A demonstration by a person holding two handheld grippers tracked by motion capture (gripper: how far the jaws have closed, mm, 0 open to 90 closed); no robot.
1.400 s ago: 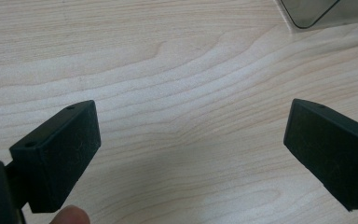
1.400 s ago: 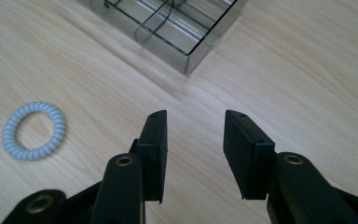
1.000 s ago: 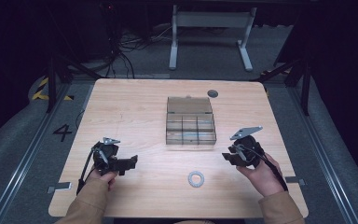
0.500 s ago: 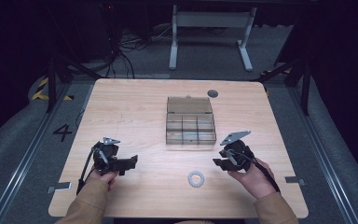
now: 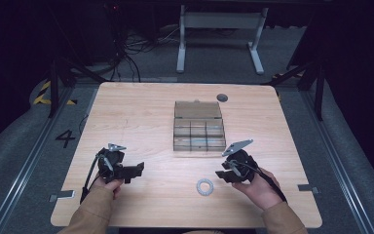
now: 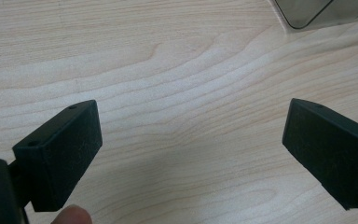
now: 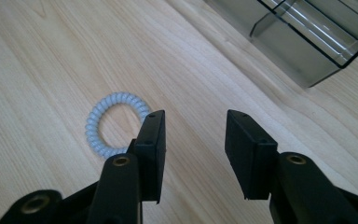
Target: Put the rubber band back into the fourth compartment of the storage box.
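A pale coiled hair-tie ring lies flat on the wooden table near the front edge. My right gripper hovers just to its right. In the right gripper view the ring lies left of the left jaw and outside the gap. That gripper is open; its jaws have just been opening with nothing between them. My left gripper rests at the front left, pointing right. In its own view it stands wide open over bare wood. A clear compartment box with its lid up stands mid-table.
The box's corner shows at the top right of the left gripper view, and its near compartments at the top right of the right gripper view. A dark round grommet sits behind the box. Dark floor and metal frames surround the table.
My right gripper has moved left and slightly down towards the ring. The left gripper has stayed in place.
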